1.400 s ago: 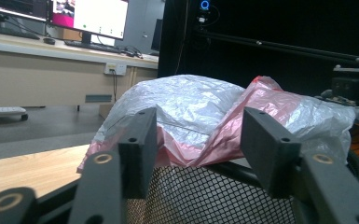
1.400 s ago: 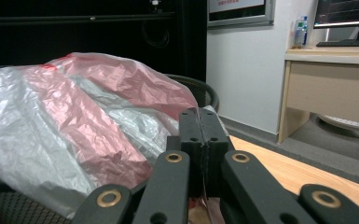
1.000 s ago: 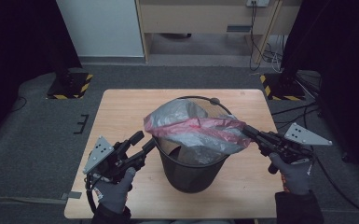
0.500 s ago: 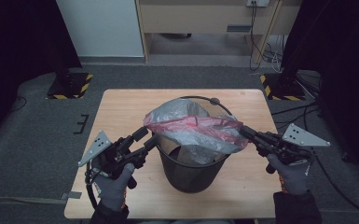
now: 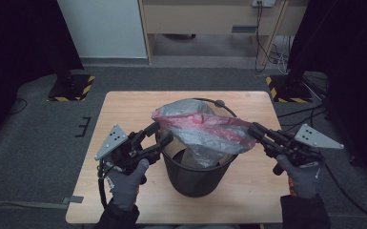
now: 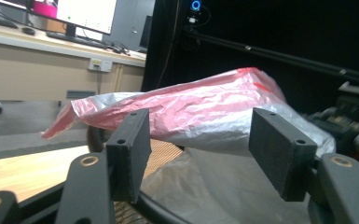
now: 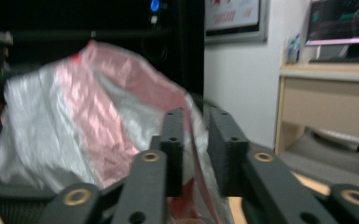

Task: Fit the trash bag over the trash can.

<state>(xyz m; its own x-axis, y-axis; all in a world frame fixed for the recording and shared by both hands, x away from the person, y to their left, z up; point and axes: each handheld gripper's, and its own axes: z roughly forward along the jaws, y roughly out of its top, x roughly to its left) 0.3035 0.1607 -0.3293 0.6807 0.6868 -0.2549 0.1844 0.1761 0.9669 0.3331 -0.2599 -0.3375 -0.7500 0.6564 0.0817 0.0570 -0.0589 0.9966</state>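
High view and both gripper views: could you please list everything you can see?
table: one, light wood, centre of the floor
bin: one, black mesh, on the table's near half
bag: one, grey with a red band, draped across the bin's top
striped bases: two, yellow and black, on the floor beyond the table
desk: one, light wood, at the back
left gripper: black, by the bin's left rim, jaws just opening, nothing between them
right gripper: black, jaws just opening, bag's edge between them
gloved hands: two, grey, at the near edge
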